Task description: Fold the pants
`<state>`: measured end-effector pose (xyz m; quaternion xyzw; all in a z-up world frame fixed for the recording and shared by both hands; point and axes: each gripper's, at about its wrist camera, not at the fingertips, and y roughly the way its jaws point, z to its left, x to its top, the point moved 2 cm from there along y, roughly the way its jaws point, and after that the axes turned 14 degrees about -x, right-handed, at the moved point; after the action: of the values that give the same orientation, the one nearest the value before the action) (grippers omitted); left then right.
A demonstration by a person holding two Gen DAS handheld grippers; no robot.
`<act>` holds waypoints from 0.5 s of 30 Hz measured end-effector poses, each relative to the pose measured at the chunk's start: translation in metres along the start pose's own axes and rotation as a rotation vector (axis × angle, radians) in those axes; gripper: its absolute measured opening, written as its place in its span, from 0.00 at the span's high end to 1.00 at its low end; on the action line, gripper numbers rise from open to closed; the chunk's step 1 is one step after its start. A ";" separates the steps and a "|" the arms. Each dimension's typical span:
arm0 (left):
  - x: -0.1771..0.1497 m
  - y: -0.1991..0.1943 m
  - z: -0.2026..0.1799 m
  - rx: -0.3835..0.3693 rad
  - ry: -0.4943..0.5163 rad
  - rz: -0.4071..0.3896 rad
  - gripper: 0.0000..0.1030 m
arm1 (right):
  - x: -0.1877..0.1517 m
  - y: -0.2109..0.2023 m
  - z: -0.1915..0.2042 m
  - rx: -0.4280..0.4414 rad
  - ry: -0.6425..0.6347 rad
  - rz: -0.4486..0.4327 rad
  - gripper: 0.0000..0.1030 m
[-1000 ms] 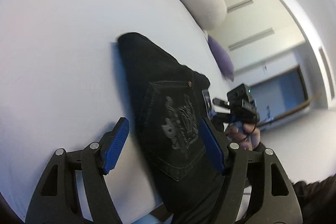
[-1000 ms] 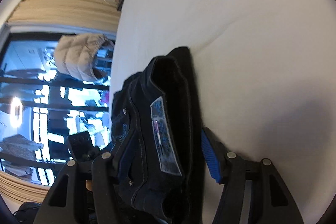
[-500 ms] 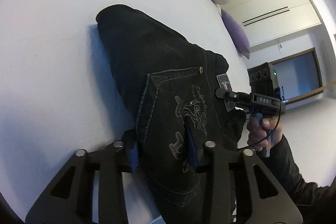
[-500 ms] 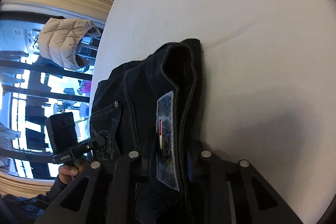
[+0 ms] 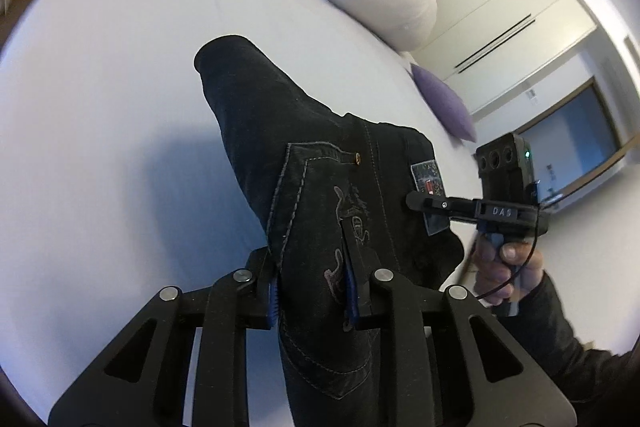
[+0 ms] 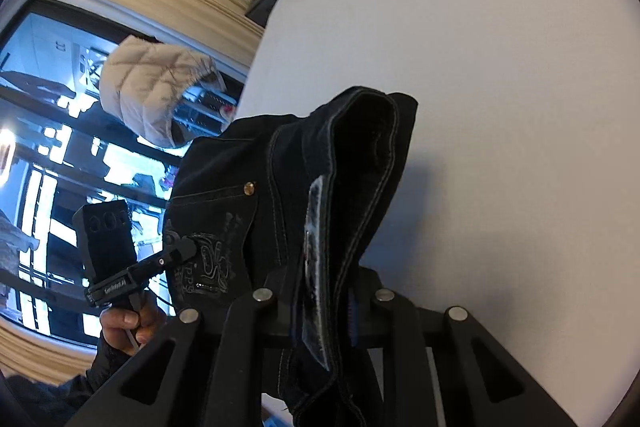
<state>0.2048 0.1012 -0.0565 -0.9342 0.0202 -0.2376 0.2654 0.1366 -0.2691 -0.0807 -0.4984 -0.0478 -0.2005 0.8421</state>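
Both grippers are gripping the pants [image 5: 320,179], their fingers having just been closing on the waist end: left gripper [image 5: 312,287] at the pocket, right gripper [image 6: 324,311] at the waistband. The far end is resting on the bed [image 5: 120,67]. Next, I judge, is carrying the waist over evenly.

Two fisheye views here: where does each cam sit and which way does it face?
Left wrist: on the left tool, aimed down its fingers across the white bed toward pillows; right tool and its hand in view.
Right wrist: on the right tool, facing the window; left tool and its hand in view.
Shared: black pants, clamped by both tools.
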 end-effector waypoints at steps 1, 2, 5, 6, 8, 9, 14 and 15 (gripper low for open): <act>0.014 -0.001 0.007 0.027 0.010 -0.001 0.79 | 0.011 0.006 0.005 0.004 -0.002 -0.003 0.81; 0.026 -0.002 0.014 0.044 0.011 -0.004 0.79 | 0.027 0.015 0.010 0.007 0.000 -0.008 0.81; 0.060 0.001 0.051 0.079 -0.022 -0.011 0.79 | 0.061 0.043 0.014 0.015 0.027 -0.001 0.81; 0.067 -0.003 0.065 0.090 -0.024 -0.009 0.79 | 0.071 0.054 0.013 0.018 0.038 0.004 0.81; 0.077 0.004 0.085 0.106 -0.039 0.001 0.79 | 0.083 0.073 0.011 0.009 0.057 0.020 0.81; 0.080 0.010 0.097 0.119 -0.048 0.012 0.79 | 0.088 0.085 0.008 0.000 0.066 0.032 0.81; 0.076 0.035 0.147 0.157 -0.117 0.051 0.73 | 0.090 0.129 -0.024 -0.028 0.160 0.081 0.80; 0.073 0.037 0.151 0.155 -0.126 0.043 0.70 | 0.088 0.132 -0.029 -0.016 0.170 0.078 0.80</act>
<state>0.3418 0.1311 -0.1563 -0.9232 0.0051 -0.1734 0.3428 0.2643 -0.2636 -0.1783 -0.4876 0.0452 -0.2095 0.8464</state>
